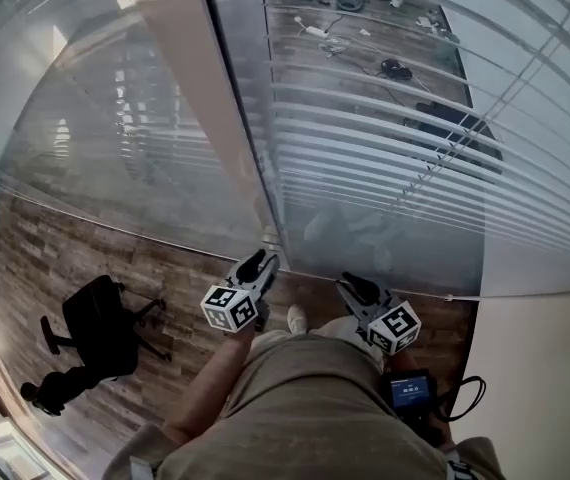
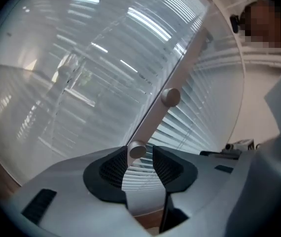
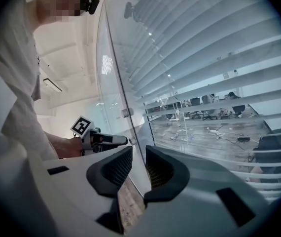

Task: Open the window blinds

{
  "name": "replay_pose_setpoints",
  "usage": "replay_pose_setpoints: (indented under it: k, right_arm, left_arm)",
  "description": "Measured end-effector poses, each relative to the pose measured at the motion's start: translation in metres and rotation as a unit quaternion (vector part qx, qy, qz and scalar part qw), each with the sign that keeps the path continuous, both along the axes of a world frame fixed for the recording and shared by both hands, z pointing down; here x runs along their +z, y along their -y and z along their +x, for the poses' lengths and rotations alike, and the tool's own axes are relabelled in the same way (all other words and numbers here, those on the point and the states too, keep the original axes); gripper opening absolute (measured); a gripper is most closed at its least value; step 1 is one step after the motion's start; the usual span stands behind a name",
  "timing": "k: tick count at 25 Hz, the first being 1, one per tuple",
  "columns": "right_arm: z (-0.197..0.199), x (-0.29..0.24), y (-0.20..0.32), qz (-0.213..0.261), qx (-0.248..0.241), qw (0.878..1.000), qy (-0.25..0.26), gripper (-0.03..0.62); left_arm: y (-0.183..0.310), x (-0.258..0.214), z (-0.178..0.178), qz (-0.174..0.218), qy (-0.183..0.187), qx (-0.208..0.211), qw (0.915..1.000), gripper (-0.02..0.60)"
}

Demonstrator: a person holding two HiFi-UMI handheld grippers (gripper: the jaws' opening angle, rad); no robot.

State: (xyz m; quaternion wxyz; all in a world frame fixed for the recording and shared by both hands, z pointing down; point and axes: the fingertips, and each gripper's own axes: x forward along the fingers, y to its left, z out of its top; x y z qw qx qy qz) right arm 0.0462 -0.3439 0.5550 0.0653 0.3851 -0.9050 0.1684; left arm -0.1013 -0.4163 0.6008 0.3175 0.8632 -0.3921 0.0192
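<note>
Wood-plank floor runs up to a glass wall divided by a pale upright post; a black office chair stands on the floor at the left of the head view. The window blinds hang behind the glass to the right of the post, slats tilted enough that a room with desks shows between them. Left gripper is level with the post near the floor; in the left gripper view its jaws are spread, with a small round metal knob between them – close against the left pad, with a clear gap to the right pad. A second knob sits higher on the same post. Right gripper is just beside the left, facing the glass – its jaws are spread, with nothing between them.
</note>
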Motion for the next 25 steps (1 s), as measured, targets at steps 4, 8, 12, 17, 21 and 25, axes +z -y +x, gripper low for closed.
replay_pose_setpoints:
  k: [4,8,12,17,21,25]
  right_arm:
    - [0.003,0.003,0.000,0.007,0.015,1.000,-0.011,0.090]
    - [0.009,-0.005,-0.006,0.007,0.032,0.999,-0.018,0.090]
    - [0.013,0.002,-0.007,0.003,0.050,0.999,-0.021,0.091]
    - [0.019,0.004,-0.008,-0.003,0.063,0.998,-0.019,0.091]
    - [0.024,-0.004,-0.010,-0.001,0.059,0.998,-0.015,0.091]
    - [0.031,-0.022,-0.010,0.010,0.049,0.999,-0.012,0.091]
  left_arm:
    - [-0.012,0.002,0.009,0.047,0.069,0.037,0.9958,0.155]
    - [-0.022,-0.007,0.023,0.064,0.089,0.058,0.9923,0.155]
    - [-0.026,0.005,0.029,0.062,0.089,0.072,0.9915,0.155]
    - [-0.028,0.007,0.035,0.068,0.093,0.092,0.9891,0.155]
    - [-0.029,0.000,0.038,0.070,0.093,0.090,0.9890,0.155]
    - [-0.036,-0.013,0.052,0.062,0.083,0.097,0.9899,0.155]
